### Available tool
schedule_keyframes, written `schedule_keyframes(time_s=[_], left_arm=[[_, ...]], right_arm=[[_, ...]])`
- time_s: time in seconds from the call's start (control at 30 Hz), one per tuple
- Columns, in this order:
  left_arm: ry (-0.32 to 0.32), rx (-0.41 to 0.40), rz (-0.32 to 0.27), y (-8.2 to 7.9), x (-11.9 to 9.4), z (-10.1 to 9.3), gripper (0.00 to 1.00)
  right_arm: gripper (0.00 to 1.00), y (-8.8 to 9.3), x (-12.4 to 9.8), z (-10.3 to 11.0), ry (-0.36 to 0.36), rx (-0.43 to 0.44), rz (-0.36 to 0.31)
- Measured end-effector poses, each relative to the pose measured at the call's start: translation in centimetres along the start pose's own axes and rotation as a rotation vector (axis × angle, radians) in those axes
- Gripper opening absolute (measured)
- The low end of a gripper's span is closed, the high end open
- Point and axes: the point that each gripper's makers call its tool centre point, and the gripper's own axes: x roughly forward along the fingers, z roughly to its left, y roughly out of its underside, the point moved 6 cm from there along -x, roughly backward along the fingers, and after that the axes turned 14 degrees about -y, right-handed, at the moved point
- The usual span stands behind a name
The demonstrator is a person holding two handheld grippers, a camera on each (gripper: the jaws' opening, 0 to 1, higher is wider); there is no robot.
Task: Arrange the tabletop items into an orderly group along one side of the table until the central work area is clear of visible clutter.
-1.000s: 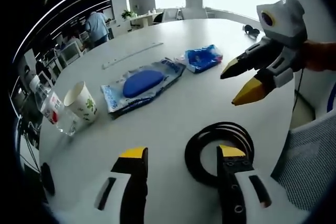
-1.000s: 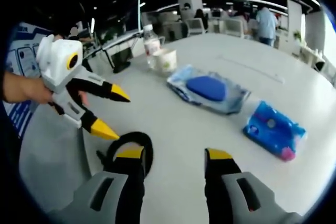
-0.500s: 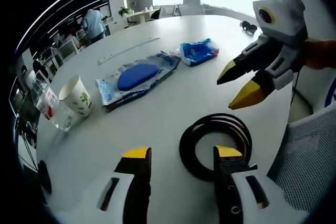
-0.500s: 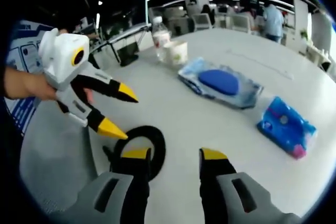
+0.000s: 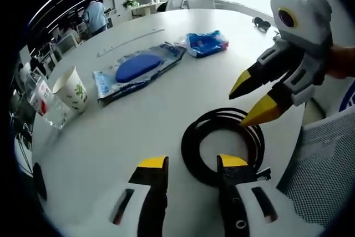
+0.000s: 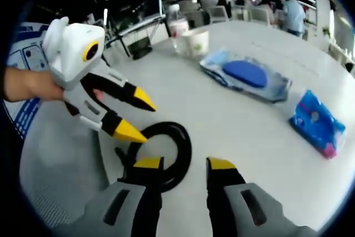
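Black cable coil [image 5: 223,145] sits at the near edge of the white surface [image 5: 166,104], and both tools are closing in on it! Left hand-held gripper [image 5: 191,164] has its jaws parted and empty, one tip over the coil's near rim, the other on bare surface. Right hand-held gripper [image 6: 183,164] is just as open, also holding nothing, its left jaw over the coil's edge.

Farther out: blue pouch [image 5: 137,69] mid-surface, small blue packet [image 5: 206,43] beyond it, paper cup [image 5: 71,89] and bottle [image 5: 40,99] together at the far left side.

Now the risks, as I read them. Two grippers on one floppy coil could collide tip to tip. A pinch on a single loop might lift that strand alone, so the coil unwinds and spills over the edge toward the mesh chair [image 5: 324,170]. Dragging it across could also sweep into the pouch. And a wide swing near the cup and bottle could tip either one.
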Motion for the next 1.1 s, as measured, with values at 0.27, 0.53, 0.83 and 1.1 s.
schedule_keyframes(time_s=[0.27, 0.53, 0.83, 1.1], left_arm=[[0.012, -0.002, 0.017, 0.1, 0.5, -0.2, 0.29], [0.027, 0.003, 0.038, 0.1, 0.9, -0.5, 0.24], [0.028, 0.014, 0.041, 0.0, 1.1, -0.5, 0.19], [0.016, 0.041, 0.046, -0.2, 1.3, -0.6, 0.15]], right_arm=[[0.24, 0.4, 0.9, 0.3, 0.011, 0.023, 0.026], [0.21, 0.9, 1.0, 0.2, 0.022, 0.038, 0.053], [0.16, 1.1, 1.4, 0.4, 0.023, 0.039, 0.073], [0.13, 0.8, 1.7, 0.4, 0.032, -0.023, 0.123]])
